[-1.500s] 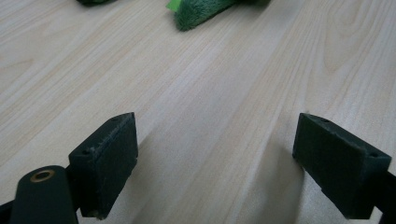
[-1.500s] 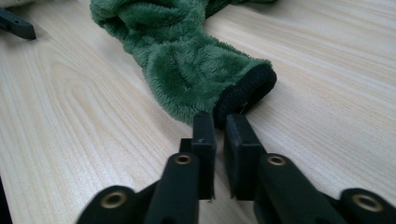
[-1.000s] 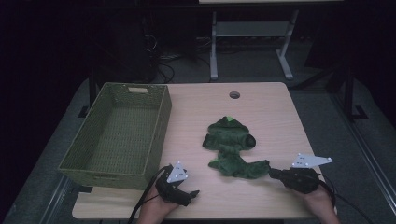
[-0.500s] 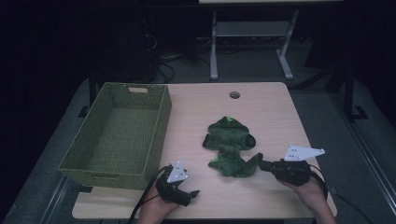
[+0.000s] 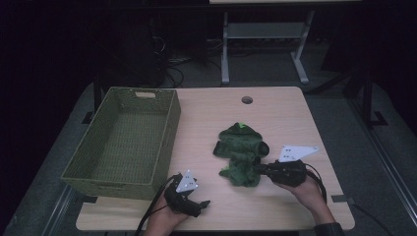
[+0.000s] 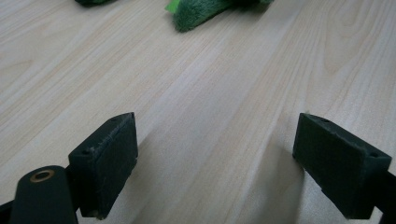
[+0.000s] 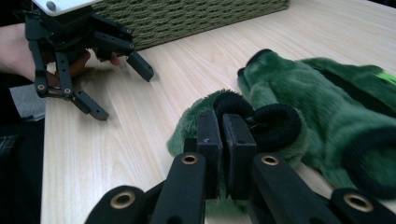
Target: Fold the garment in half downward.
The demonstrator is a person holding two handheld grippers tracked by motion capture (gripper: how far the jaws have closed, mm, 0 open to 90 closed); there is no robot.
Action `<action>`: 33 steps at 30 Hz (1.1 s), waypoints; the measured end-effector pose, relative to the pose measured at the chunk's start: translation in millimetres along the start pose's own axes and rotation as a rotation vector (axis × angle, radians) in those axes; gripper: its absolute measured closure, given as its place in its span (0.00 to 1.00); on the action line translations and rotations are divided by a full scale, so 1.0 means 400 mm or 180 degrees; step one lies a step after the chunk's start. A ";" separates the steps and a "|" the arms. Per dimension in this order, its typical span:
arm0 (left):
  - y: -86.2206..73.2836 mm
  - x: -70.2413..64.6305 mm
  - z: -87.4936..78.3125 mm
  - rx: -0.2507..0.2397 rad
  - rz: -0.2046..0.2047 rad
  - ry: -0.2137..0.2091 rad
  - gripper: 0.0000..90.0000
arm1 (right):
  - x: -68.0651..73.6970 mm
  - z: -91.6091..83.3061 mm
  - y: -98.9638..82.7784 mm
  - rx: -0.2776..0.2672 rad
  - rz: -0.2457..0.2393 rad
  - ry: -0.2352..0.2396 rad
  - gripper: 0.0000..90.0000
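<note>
Honestly, my right gripper [image 7: 225, 135] was clenched on the black cuff of the fuzzy green garment [image 5: 241, 152], right of the basket [image 5: 123, 142]; soft, floppy, light. Left gripper [image 6: 229, 163] gaped empty.

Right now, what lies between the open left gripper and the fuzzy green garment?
Bare light-wood tabletop. The left gripper view shows it: the left gripper stands open over plain wood, with the fuzzy green garment beyond.
</note>
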State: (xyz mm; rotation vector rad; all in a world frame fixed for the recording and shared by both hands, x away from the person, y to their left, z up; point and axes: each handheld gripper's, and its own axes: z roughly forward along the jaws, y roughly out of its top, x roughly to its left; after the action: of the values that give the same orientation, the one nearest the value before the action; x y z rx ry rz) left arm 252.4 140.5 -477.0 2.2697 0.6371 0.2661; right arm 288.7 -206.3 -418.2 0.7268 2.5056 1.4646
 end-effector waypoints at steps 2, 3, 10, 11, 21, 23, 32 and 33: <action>0.000 0.001 0.000 -0.0004 0.0011 0.0005 0.15 | 0.001 0.020 0.009 0.0007 -0.0020 0.0038 0.96; 0.000 0.000 0.001 -0.0012 0.0003 0.0003 0.15 | 0.001 0.026 0.012 0.0023 -0.0022 0.0051 0.96; 0.001 0.000 0.002 -0.0010 0.0007 -0.0003 0.15 | 0.002 0.083 0.033 0.0063 -0.0056 0.0133 0.99; 0.001 0.001 0.002 -0.0009 0.0008 -0.0003 0.15 | 0.002 0.091 0.035 0.0079 -0.0070 0.0130 0.99; 0.002 0.001 0.001 0.0005 0.0016 -0.0008 0.15 | -0.037 0.050 0.034 -0.0080 0.0129 -0.0192 1.00; 0.002 0.001 0.002 0.0004 0.0012 -0.0009 0.15 | -0.054 0.047 0.031 -0.0060 0.0180 -0.0281 1.00; 0.002 0.000 0.002 0.0001 0.0007 -0.0009 0.15 | -0.062 0.125 0.011 0.0185 0.0281 -0.0183 1.00; 0.002 0.000 0.002 0.0000 0.0006 -0.0009 0.15 | -0.062 0.133 0.009 0.0229 0.0273 -0.0160 1.00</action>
State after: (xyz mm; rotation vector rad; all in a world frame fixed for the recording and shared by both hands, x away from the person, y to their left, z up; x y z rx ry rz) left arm 253.0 139.7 -477.0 2.2704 0.6334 0.2639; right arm 330.7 -175.1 -445.1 0.8821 2.5298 1.3702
